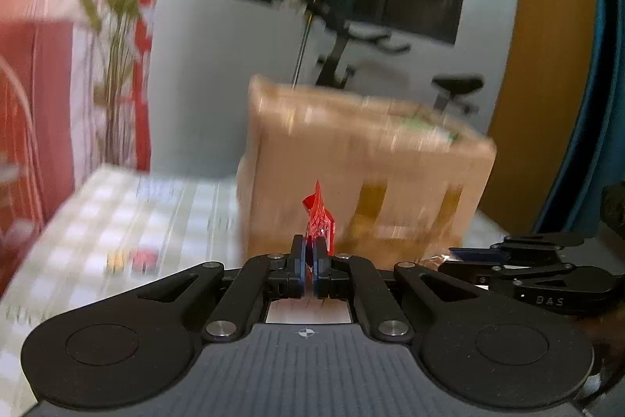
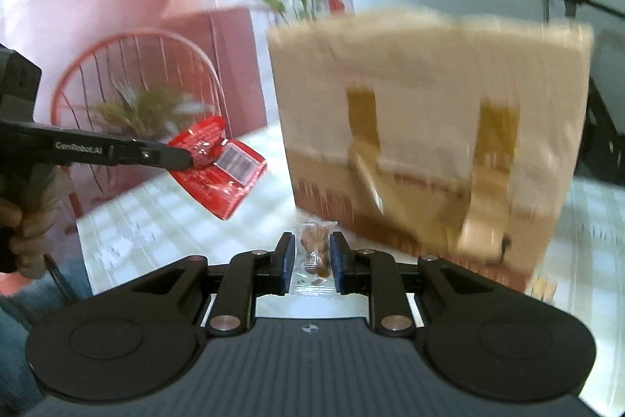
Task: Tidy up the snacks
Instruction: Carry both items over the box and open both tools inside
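Left hand-held gripper (image 1: 309, 262) is pinching a red snack packet (image 1: 319, 217), jaws together on its edge. Right hand-held gripper (image 2: 311, 258) is clamping a clear wrapped snack (image 2: 314, 251). Both are hanging above the checked desk (image 1: 129, 213), with a tan bag (image 1: 367, 167) standing at one o'clock.
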`<state>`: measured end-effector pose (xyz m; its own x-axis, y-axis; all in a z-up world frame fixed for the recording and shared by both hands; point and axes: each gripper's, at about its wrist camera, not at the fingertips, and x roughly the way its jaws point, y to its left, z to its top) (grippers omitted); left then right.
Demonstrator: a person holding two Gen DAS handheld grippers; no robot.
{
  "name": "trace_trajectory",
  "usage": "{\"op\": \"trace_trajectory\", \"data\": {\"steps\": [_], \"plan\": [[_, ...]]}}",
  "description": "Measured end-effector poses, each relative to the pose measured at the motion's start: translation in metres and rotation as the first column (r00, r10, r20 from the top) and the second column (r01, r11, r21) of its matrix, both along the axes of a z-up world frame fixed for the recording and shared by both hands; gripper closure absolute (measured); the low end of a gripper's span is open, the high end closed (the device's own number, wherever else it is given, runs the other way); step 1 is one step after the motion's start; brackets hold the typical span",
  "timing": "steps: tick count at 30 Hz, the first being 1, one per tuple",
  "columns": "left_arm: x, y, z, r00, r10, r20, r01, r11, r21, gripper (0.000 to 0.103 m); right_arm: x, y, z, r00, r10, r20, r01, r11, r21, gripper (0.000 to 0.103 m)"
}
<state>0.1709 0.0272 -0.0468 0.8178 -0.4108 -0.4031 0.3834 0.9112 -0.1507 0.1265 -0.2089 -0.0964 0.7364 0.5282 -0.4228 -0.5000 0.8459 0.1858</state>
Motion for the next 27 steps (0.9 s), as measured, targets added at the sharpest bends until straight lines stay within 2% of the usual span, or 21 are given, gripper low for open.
{"op": "trace_trajectory", "data": {"steps": [3, 8, 11, 15, 19, 25, 26, 27], "plan": [[0.009, -0.004, 0.028, 0.997, -0.024, 0.071, 0.027, 0.999, -0.047, 0.099, 0.006, -0.004, 0.026, 0.998, -0.017, 0.064, 0.016, 1.000, 0.019, 0.082], [0.036, -0.024, 0.070, 0.983, -0.060, 0.172, 0.073, 0.995, -0.067, 0.099, 0.031, -0.018, 0.071, 0.987, -0.076, 0.139, 0.068, 0.996, 0.060, 0.082], [0.060, -0.046, 0.084, 0.974, -0.074, 0.214, 0.080, 0.997, -0.019, 0.099, 0.054, -0.028, 0.095, 0.980, -0.120, 0.159, 0.107, 0.990, 0.088, 0.082], [0.102, -0.066, 0.080, 0.983, -0.058, 0.171, 0.059, 0.998, 0.004, 0.099, 0.092, -0.037, 0.109, 0.976, -0.167, 0.142, 0.155, 0.984, 0.090, 0.082], [0.135, -0.080, 0.061, 0.995, -0.046, 0.088, 0.043, 0.999, 0.033, 0.098, 0.127, -0.039, 0.102, 0.978, -0.197, 0.064, 0.192, 0.978, 0.083, 0.082], [0.155, -0.073, 0.047, 1.000, -0.002, 0.031, 0.000, 0.998, 0.068, 0.097, 0.150, -0.028, 0.087, 0.975, -0.220, 0.008, 0.220, 0.975, 0.009, 0.080], [0.156, -0.071, 0.047, 1.000, 0.000, 0.028, -0.002, 0.998, 0.068, 0.096, 0.150, -0.027, 0.086, 0.975, -0.224, 0.008, 0.224, 0.975, 0.003, 0.079], [0.155, -0.068, 0.048, 1.000, 0.000, 0.026, -0.002, 0.997, 0.071, 0.090, 0.151, -0.026, 0.085, 0.974, -0.228, 0.007, 0.228, 0.974, 0.000, 0.077]]}}
